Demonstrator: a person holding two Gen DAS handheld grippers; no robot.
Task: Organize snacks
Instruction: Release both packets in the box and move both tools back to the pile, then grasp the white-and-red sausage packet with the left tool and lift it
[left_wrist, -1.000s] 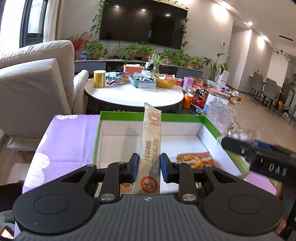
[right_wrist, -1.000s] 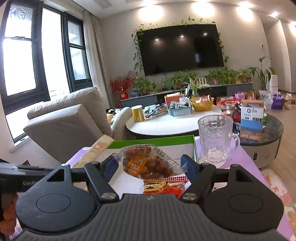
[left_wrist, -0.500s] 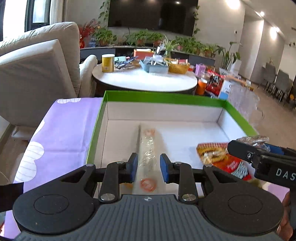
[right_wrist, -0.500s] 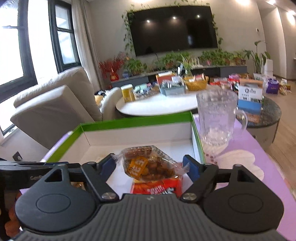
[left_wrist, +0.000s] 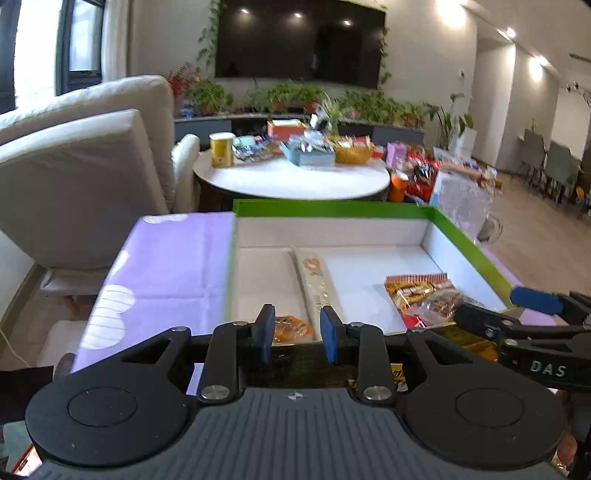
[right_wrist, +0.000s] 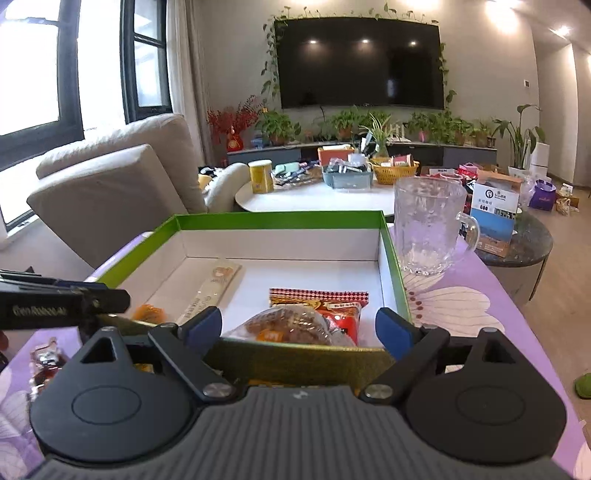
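Note:
A green-rimmed white box (left_wrist: 332, 208) (right_wrist: 277, 218) sits on the purple cloth. A long beige stick packet (left_wrist: 314, 280) (right_wrist: 210, 291) lies flat inside it. My left gripper (left_wrist: 297, 334) (right_wrist: 110, 290) is open with nothing between its pads, just short of the box's near wall. A clear bag of brown snacks (right_wrist: 291, 326) (left_wrist: 439, 301) rests on a red packet (right_wrist: 332, 299) (left_wrist: 417, 284) in the box. My right gripper (right_wrist: 299, 326) (left_wrist: 484, 304) stands open at the near wall, its pads apart from the bag. A small orange snack (left_wrist: 291, 326) (right_wrist: 147, 312) lies in the near left corner.
A glass mug (right_wrist: 424, 229) (left_wrist: 465, 206) stands right of the box. Loose wrapped snacks (right_wrist: 44, 358) and a yellow packet (left_wrist: 476, 347) lie on the cloth in front of it. A cream sofa (right_wrist: 110, 184) is at the left, and a cluttered round table (right_wrist: 314, 195) stands behind.
The left gripper let go of the upright stick packet, which now lies flat, and drew back. The right gripper came down, left the clear bag on the red packet and drew back.

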